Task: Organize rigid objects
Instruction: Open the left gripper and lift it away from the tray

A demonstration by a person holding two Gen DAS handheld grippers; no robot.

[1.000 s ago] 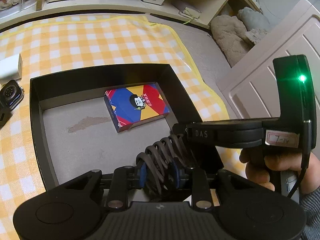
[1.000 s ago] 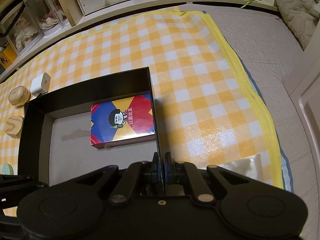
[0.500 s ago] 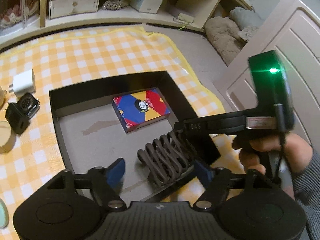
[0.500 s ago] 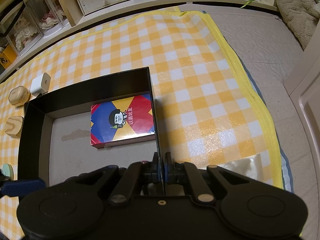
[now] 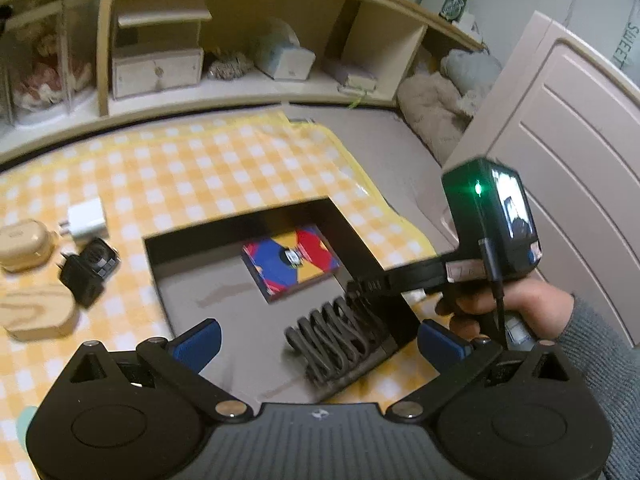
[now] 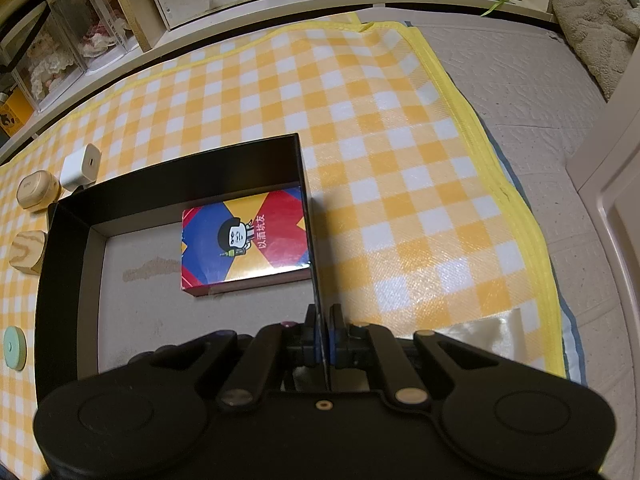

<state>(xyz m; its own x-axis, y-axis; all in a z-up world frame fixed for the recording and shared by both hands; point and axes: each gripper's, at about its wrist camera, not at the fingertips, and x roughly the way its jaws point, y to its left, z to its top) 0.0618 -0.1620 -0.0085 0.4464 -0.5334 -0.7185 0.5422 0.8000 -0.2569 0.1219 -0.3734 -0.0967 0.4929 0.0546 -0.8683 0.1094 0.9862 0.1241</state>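
A black open box [image 5: 356, 236] [image 6: 192, 168] lies on the yellow checked mat. Inside it lie a colourful card box [image 5: 290, 262] [image 6: 244, 236] and a dark coiled spring-like object [image 5: 340, 336]. My left gripper [image 5: 316, 340] is open and empty, raised above the box's near end, with the coil lying between and beyond its blue pads [image 5: 198, 338]. My right gripper [image 6: 322, 334] is shut on the box's right wall [image 6: 312, 248]; it shows in the left wrist view [image 5: 404, 280].
On the mat left of the box lie a white charger [image 5: 86, 220] [image 6: 80, 166], a black charger with a watch [image 5: 90, 266], a beige case [image 5: 22, 242] [image 6: 38, 190], a wooden block [image 5: 34, 312] [image 6: 28, 252] and a green disc [image 6: 14, 348]. Shelves stand behind; a door is at the right.
My left gripper let go of the coiled object, opened wide and pulled up and back from the box. The right gripper has not moved.
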